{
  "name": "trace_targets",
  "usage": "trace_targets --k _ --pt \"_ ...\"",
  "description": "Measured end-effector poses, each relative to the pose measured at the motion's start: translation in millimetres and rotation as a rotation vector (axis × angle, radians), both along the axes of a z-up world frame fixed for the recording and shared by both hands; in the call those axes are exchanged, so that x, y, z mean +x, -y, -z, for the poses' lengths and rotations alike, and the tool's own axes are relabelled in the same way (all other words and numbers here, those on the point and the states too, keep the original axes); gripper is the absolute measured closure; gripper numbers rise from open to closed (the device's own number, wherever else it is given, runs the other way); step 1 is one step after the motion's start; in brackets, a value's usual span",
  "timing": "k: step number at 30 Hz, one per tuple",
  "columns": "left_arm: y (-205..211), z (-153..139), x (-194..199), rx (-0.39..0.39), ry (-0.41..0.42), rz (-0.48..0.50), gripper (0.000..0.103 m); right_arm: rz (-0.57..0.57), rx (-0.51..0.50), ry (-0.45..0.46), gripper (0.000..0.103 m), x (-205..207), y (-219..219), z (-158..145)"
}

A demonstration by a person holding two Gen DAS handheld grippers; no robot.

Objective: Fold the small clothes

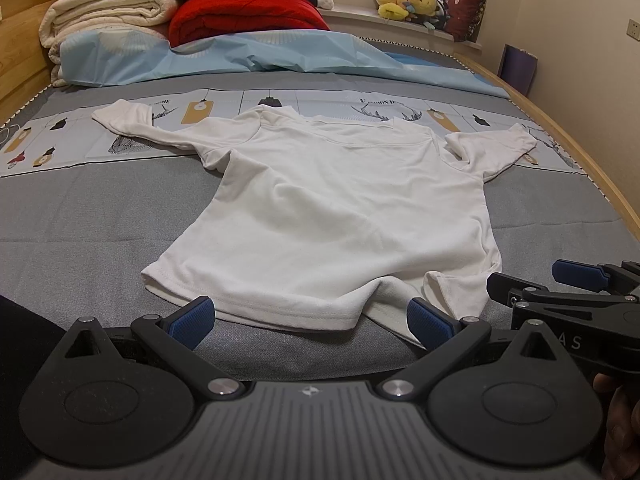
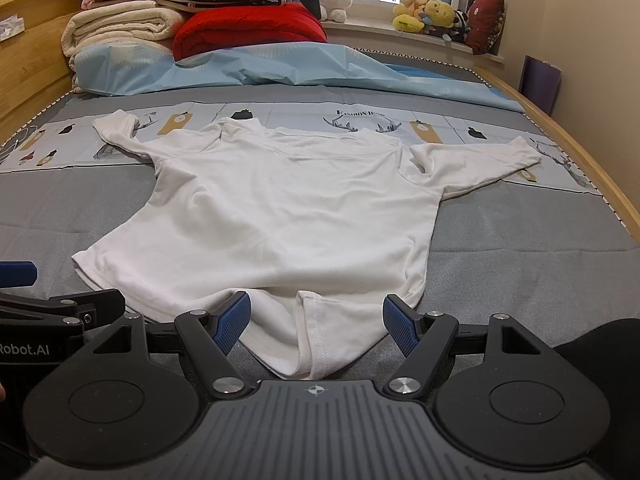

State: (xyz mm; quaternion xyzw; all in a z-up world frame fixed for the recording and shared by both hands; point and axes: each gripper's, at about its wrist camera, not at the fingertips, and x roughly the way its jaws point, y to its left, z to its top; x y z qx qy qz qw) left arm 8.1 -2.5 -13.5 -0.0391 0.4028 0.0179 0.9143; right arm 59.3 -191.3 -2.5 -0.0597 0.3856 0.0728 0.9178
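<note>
A small white T-shirt [image 1: 328,200] [image 2: 280,208] lies spread flat on the grey bed cover, sleeves out to both sides, collar at the far end. Its near hem is rumpled, with a folded flap at the right corner. My left gripper [image 1: 310,320] stands open at the near hem; the hem's edge lies between its blue pads [image 1: 192,318], which do not press on it. My right gripper [image 2: 316,322] is open too, with the rumpled hem flap between its pads [image 2: 236,320], untouched. Each gripper shows at the edge of the other's view.
Folded blankets [image 1: 108,8] and a red quilt [image 1: 244,14] are stacked at the bed's head, with a light blue sheet [image 1: 240,56] in front. Plush toys [image 1: 408,0] sit on the windowsill. A wooden bed frame [image 1: 560,128] runs along the right side.
</note>
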Motion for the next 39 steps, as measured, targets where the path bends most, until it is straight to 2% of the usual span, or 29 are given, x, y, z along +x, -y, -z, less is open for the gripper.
trace_targets --k 5,8,12,15,18,19,20,22,25,28,31,35,39 --pt "-0.8 -0.4 -0.1 -0.003 0.001 -0.005 0.001 0.019 0.023 -0.005 0.028 1.2 9.3 1.7" --pt "-4.9 -0.7 -1.0 -0.026 0.002 -0.023 0.001 0.087 0.070 0.004 0.029 8.6 24.9 -2.2" --pt "-17.5 -8.7 3.5 -0.049 -0.006 -0.065 0.001 0.197 0.110 0.063 0.031 21.4 53.1 -13.0" --pt "-25.0 -19.2 8.9 -0.059 0.037 -0.070 0.004 0.249 0.152 0.090 0.036 37.3 75.8 -18.5" --pt "-26.2 -22.8 22.4 -0.021 0.092 -0.026 0.024 0.282 0.203 0.096 0.038 63.0 96.5 -20.4" --pt "-26.5 -21.1 30.5 -0.013 0.085 -0.010 0.037 0.284 0.217 0.096 0.039 75.3 103.4 -19.9" --pt "-28.8 -19.0 41.4 -0.028 0.062 0.003 0.050 0.283 0.221 0.093 0.041 85.5 107.0 -19.6" --pt "-33.5 -18.4 62.8 -0.076 0.052 0.040 0.063 0.274 0.226 0.094 0.049 112.0 115.9 -17.3" --pt "-37.1 -21.1 102.8 -0.059 0.069 0.076 0.068 0.271 0.225 0.104 0.055 154.9 126.3 -11.4" --pt "-45.9 -18.6 151.2 -0.035 0.076 0.086 0.068 0.264 0.199 0.115 0.055 200.1 129.6 1.4" --pt "-63.5 -11.8 205.3 -0.017 0.070 0.055 0.068 0.257 0.181 0.096 0.054 247.8 128.5 19.9" --pt "-90.9 8.2 275.9 -0.005 0.039 0.005 0.068 0.219 0.154 0.051 0.054 303.0 119.2 51.7" --pt "-115.1 35.9 336.7 -0.037 0.009 -0.032 0.068 0.170 0.148 -0.016 0.050 350.0 109.8 91.4"
